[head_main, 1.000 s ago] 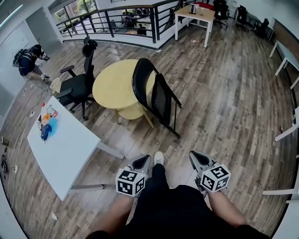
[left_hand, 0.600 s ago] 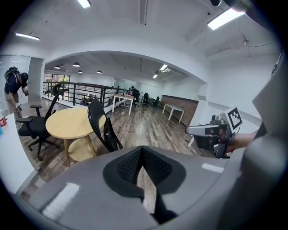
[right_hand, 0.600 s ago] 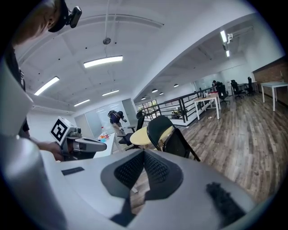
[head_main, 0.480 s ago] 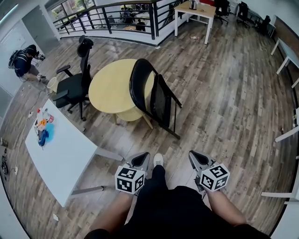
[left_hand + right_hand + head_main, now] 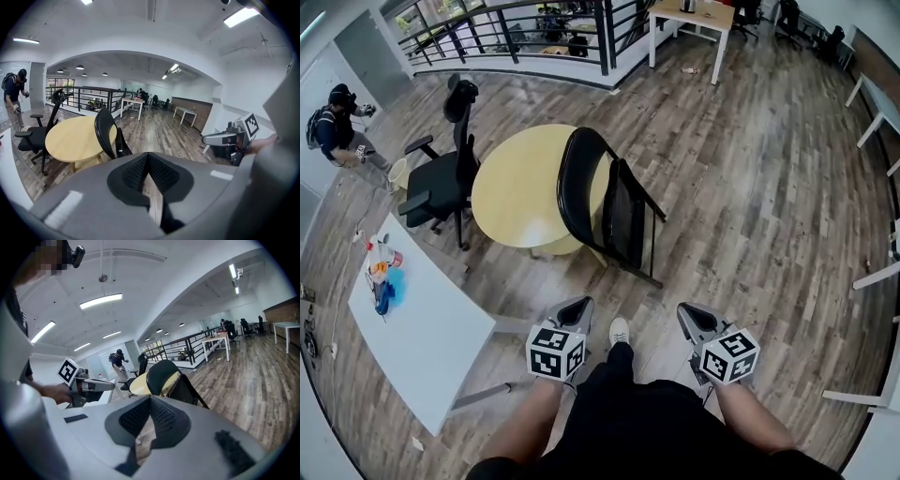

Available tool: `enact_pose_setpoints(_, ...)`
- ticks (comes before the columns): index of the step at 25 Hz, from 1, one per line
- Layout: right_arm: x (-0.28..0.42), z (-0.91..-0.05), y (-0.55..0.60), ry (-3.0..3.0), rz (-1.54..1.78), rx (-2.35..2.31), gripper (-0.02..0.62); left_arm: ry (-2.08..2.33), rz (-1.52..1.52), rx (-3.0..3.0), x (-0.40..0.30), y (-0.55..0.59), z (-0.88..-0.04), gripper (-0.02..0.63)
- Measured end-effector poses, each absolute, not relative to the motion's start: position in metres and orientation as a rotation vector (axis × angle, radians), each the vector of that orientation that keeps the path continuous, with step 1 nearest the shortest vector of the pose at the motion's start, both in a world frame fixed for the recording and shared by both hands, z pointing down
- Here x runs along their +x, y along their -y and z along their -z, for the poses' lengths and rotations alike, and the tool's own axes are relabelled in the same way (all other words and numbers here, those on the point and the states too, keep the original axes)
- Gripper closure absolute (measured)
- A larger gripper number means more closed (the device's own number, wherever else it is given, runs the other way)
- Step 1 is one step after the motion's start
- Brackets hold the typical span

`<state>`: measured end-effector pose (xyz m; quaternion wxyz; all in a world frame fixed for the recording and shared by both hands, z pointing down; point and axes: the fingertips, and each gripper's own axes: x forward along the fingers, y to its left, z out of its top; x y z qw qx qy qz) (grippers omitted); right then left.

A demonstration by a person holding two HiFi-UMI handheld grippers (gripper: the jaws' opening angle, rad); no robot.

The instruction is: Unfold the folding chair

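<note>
Black tube and black padding make up the folding chair (image 5: 602,211), which stands folded flat on the wooden floor (image 5: 750,187), its back against the edge of the round yellow tabletop (image 5: 511,183). I cannot tell for certain whether it leans on the rim or only stands just beside it. Its long axis runs upright with a slight tilt, with the rounded backrest hoop at the top nearest the tabletop and the feet splayed on the floor toward me. The flat side is turned partly toward my right.

I hold the left gripper (image 5: 575,305) and the right gripper (image 5: 685,312) low in front of me. Both have their jaws pressed together with nothing between them, and both are well apart from the chair.

I judge the frame stiff and fairly heavy, hinged so the seat swings down, with smooth tubing that could slip in the pads. My plan is to steady the backrest hoop with one gripper and pull the seat's front edge down and outward with the other.
</note>
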<state>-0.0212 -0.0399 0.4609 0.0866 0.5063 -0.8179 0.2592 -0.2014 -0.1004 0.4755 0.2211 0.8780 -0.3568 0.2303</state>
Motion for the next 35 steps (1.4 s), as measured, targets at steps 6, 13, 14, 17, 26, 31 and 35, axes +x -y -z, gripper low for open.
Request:
enact_pose_setpoints(6, -0.027, -0.459, 0.101, 2.435, -0.767, 1.497, 0.6, 1.047, -0.639, 2.394, -0.216, 0.171, -0.478, 0.598)
enact_pose_setpoints(13, -0.038, -0.46, 0.165, 2.427, -0.751, 1.464, 0.6, 1.115, -0.613, 2.382, -0.232, 0.244, -0.477, 0.597)
enact_pose_setpoints(14, -0.041, -0.46, 0.174, 2.43, -0.748, 1.458, 0.6, 1.12, -0.607, 2.389, -0.233, 0.253, -0.475, 0.597)
enact_pose_setpoints(17, -0.046, -0.461, 0.195, 2.427, -0.745, 1.449, 0.6, 1.105, -0.574, 2.415, -0.233, 0.277, -0.473, 0.569)
enact_pose_setpoints(26, -0.051, -0.464, 0.244, 2.38, -0.712, 1.465, 0.6, 1.109, -0.588, 2.405, -0.242, 0.371, -0.495, 0.422)
enact_pose_setpoints(31, -0.042, -0.467, 0.25, 2.324, -0.718, 1.512, 0.6, 1.173, -0.632, 2.36, -0.244, 0.42, -0.519, 0.402)
enact_pose_setpoints(35, -0.039, -0.465, 0.253, 2.295, -0.713, 1.53, 0.6, 1.148, -0.64, 2.311, -0.235, 0.445, -0.542, 0.395)
